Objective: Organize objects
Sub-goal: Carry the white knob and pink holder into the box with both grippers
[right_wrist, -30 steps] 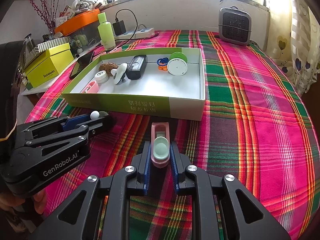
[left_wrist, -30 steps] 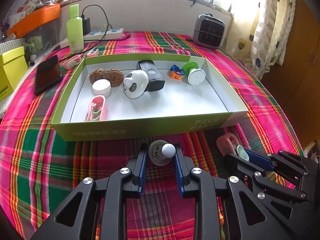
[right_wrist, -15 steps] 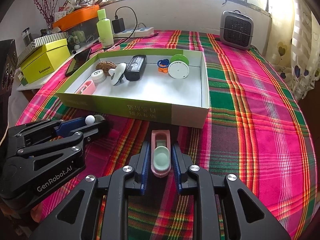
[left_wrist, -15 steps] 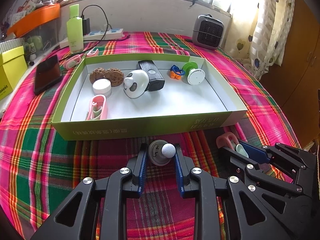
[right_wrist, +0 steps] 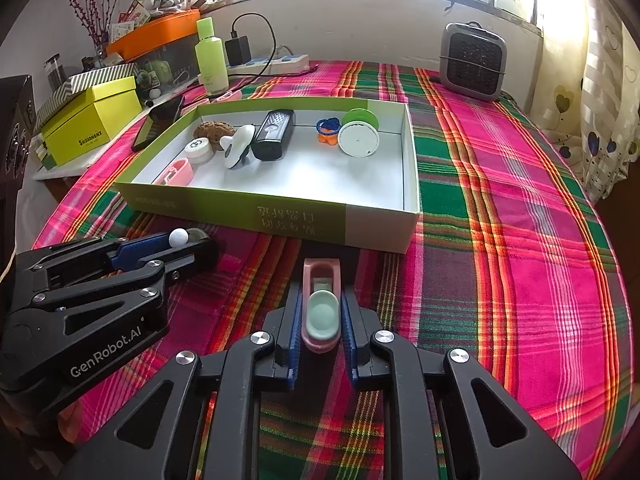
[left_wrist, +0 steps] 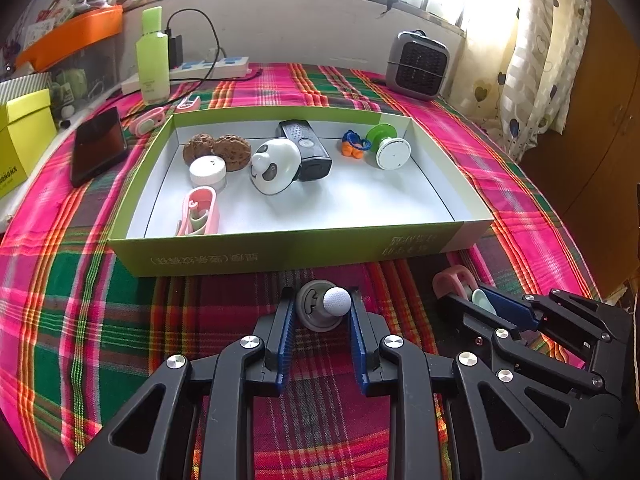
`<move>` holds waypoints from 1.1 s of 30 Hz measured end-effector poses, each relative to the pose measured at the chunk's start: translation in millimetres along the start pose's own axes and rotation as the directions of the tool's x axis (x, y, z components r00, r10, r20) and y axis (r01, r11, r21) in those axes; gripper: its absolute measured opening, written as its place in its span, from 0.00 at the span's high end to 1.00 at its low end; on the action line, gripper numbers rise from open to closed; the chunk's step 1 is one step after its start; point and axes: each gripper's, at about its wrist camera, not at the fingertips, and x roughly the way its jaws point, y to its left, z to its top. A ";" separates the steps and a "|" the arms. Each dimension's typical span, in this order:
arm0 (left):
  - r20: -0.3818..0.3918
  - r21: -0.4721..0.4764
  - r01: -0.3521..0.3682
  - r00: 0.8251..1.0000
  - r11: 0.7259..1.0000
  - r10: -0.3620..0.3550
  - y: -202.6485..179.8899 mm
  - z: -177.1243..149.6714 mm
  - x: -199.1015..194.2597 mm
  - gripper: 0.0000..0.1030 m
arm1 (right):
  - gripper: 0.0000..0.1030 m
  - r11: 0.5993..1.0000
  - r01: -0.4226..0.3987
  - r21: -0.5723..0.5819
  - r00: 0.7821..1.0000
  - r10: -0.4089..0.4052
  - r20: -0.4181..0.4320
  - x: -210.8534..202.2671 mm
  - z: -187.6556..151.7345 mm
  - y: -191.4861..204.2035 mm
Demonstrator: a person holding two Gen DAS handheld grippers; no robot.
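A green-walled cardboard box (left_wrist: 280, 248) with a white floor lies on the plaid cloth. It holds a white panda figure (left_wrist: 274, 166), a black device (left_wrist: 306, 150), brown walnuts (left_wrist: 216, 150), a white jar (left_wrist: 208, 170), a pink holder (left_wrist: 200, 212), a green-and-white spool (left_wrist: 390, 148) and a blue-orange toy (left_wrist: 354, 146). In front of the box, my left gripper (left_wrist: 321, 294) is shut on a grey disc with a white ball (left_wrist: 312, 314). Beside it on the right, my right gripper (right_wrist: 322, 286) has its jaws closing tight on a pink holder with a pale green insert (right_wrist: 320, 270).
A black phone (left_wrist: 98, 144), a green bottle (left_wrist: 152, 60) and a power strip (left_wrist: 208, 68) lie behind the box on the left. A grey heater (left_wrist: 418, 64) stands at the back right. A yellow box (right_wrist: 92, 120) sits at the far left, and curtains hang at the right.
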 end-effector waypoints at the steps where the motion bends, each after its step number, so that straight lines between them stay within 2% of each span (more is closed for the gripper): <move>1: -0.001 0.000 0.000 1.000 1.000 0.000 0.1 0.0 0.0 0.78 | 0.82 1.000 -0.002 0.001 1.000 0.002 0.001 -0.5 -0.1 0.5; 33: 0.077 0.038 -0.003 0.997 0.999 0.000 1.4 7.0 -33.3 0.78 | 0.82 1.000 -0.009 -0.013 0.997 0.010 0.077 -29.3 12.8 13.1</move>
